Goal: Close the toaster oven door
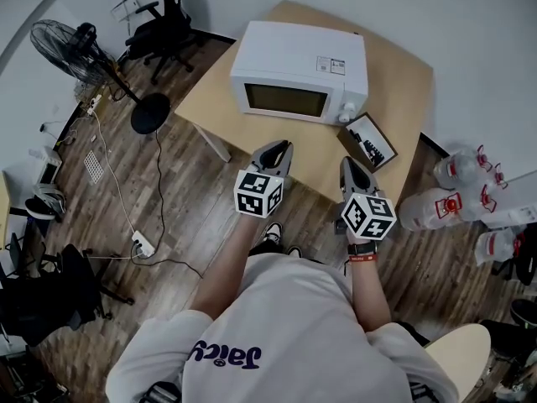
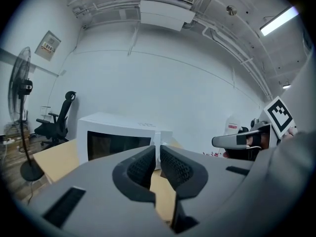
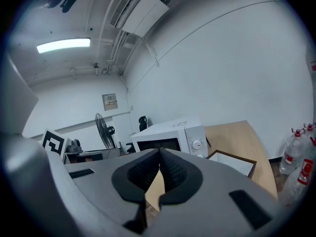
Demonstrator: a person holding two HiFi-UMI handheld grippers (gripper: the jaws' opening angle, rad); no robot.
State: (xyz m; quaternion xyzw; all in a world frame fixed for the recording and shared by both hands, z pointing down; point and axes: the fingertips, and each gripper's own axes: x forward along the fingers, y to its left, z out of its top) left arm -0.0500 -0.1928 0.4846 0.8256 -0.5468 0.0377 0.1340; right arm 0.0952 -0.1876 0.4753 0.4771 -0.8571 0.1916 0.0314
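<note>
A white toaster oven stands on a wooden table, its dark glass door shut flat against the front. It also shows ahead in the left gripper view and, with its knobs, in the right gripper view. My left gripper hovers at the table's near edge, apart from the oven. Its jaws stand almost together, a thin slit between them, holding nothing. My right gripper floats beside it at the right, its fingertips touching and empty.
A dark-framed shallow box lies on the table right of the oven. Large water bottles crowd the floor at the right. A standing fan, an office chair and a power strip with cables are at the left.
</note>
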